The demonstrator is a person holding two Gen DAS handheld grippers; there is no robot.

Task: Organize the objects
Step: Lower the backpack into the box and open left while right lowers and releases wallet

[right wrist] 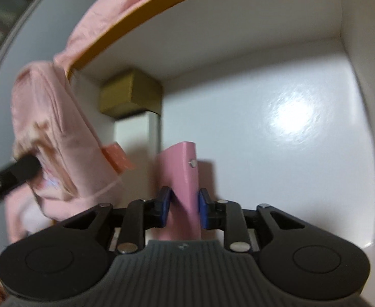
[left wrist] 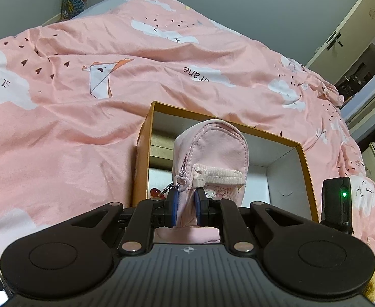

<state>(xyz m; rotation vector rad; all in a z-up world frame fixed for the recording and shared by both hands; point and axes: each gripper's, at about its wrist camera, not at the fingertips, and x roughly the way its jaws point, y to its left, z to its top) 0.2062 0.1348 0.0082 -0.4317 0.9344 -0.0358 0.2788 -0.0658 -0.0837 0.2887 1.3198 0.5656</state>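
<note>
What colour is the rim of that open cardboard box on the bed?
Orange-yellow, around a white inside; the open cardboard box's rim shows best in the left wrist view.

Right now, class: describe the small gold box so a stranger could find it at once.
On the pink bedspread sits an open orange-rimmed box with white insides. In its far corner, the small gold box tops a white one, unlike the pink things nearby.

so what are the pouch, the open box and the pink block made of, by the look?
Pouch: soft pink faux leather probably, matte, creased, stitched zipper seam. Open box: cardboard likely, orange outside, glossy white inside with glare. Pink block: rigid, smooth, painted wood or plastic; cannot tell which.
</note>
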